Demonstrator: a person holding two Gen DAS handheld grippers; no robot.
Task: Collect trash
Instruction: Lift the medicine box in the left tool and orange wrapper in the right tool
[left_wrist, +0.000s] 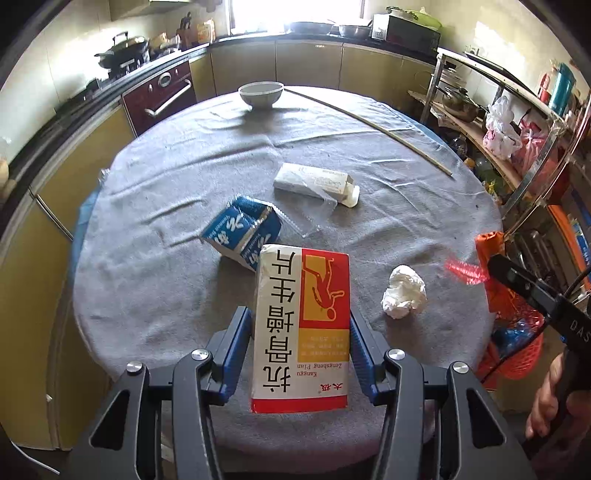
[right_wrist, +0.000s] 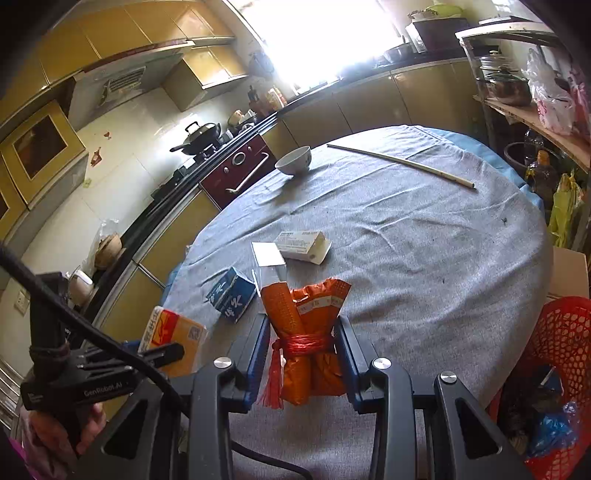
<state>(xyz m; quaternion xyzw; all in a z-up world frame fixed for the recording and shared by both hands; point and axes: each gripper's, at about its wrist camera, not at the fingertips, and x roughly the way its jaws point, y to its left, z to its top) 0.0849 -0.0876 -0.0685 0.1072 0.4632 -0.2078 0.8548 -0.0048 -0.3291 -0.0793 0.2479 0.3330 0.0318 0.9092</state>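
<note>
My left gripper (left_wrist: 301, 341) clamps the medicine box (left_wrist: 301, 328) above the table (left_wrist: 166, 295); my right gripper (right_wrist: 303, 354) clamps the tied orange packet (right_wrist: 308, 343). Red mesh basket (right_wrist: 561, 369) sits right. Risk: packet's glossy wrap slipping before the basket, I judge.

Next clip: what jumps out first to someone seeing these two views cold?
Both tongs are full: the left tongs clamp a red, yellow and white medicine box, and the right tongs clamp an orange packet tied with red string. Beyond them, a blue carton, a white box and a crumpled tissue lie on the grey tablecloth.
</note>
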